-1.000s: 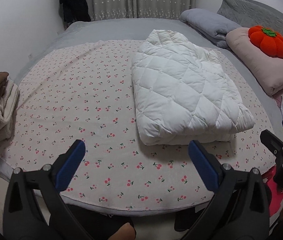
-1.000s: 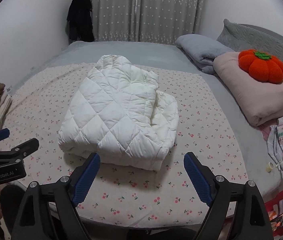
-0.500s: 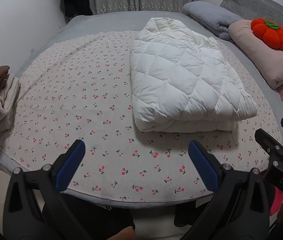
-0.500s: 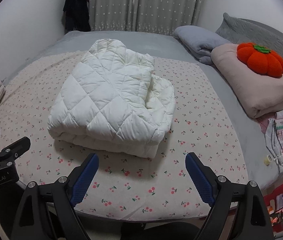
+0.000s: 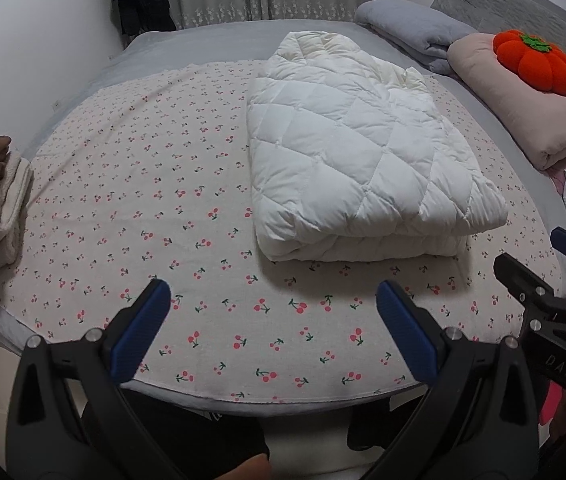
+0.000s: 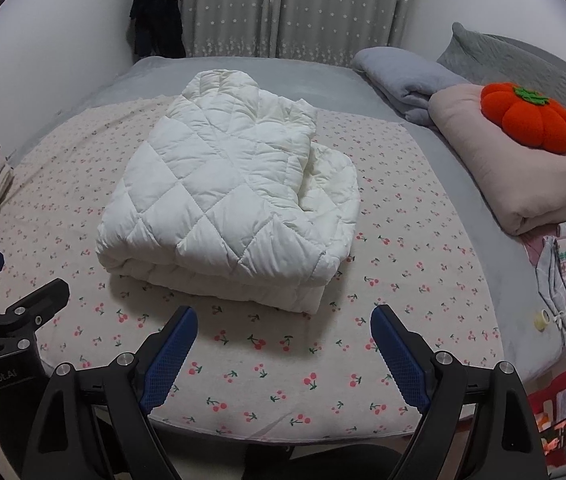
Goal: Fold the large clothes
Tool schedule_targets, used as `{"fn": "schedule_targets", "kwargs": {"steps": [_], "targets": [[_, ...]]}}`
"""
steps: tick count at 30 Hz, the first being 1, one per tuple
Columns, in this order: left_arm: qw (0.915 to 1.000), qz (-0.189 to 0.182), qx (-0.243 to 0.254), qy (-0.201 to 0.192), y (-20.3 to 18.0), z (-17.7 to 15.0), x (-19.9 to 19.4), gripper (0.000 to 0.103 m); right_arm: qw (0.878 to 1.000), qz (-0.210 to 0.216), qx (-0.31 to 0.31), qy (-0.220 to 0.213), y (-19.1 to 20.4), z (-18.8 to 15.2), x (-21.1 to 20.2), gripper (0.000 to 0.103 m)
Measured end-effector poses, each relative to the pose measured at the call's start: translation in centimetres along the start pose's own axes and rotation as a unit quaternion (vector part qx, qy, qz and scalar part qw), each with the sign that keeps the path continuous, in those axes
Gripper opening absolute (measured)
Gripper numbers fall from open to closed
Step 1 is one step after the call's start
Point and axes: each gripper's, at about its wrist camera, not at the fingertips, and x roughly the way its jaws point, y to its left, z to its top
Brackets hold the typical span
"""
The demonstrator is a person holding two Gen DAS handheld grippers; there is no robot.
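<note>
White and quilted, the padded jacket [image 5: 363, 168] lies folded into a thick bundle on the cherry-print sheet [image 5: 143, 184] that covers the bed [image 6: 423, 152], right of the middle in the left wrist view. Both grippers hang over the near edge of the bed, apart from the bundle. The left gripper [image 5: 273, 300] stands spread with nothing between its blue pads [image 5: 401, 334]; the right gripper [image 6: 283, 328] is spread likewise and empty. At the far right an orange pumpkin cushion [image 6: 529, 118] sits on a folded pink blanket [image 6: 523, 184].
</note>
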Motion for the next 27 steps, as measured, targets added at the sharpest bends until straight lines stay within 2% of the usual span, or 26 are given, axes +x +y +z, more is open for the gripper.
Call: {"fn": "schedule_targets", "kwargs": {"steps": [27], "targets": [[1.0,-0.007,0.002,0.004,0.18,-0.09,0.13,0.102,1.0,0.009,-0.003,-0.006,0.1,0.41,-0.19,0.09]]}}
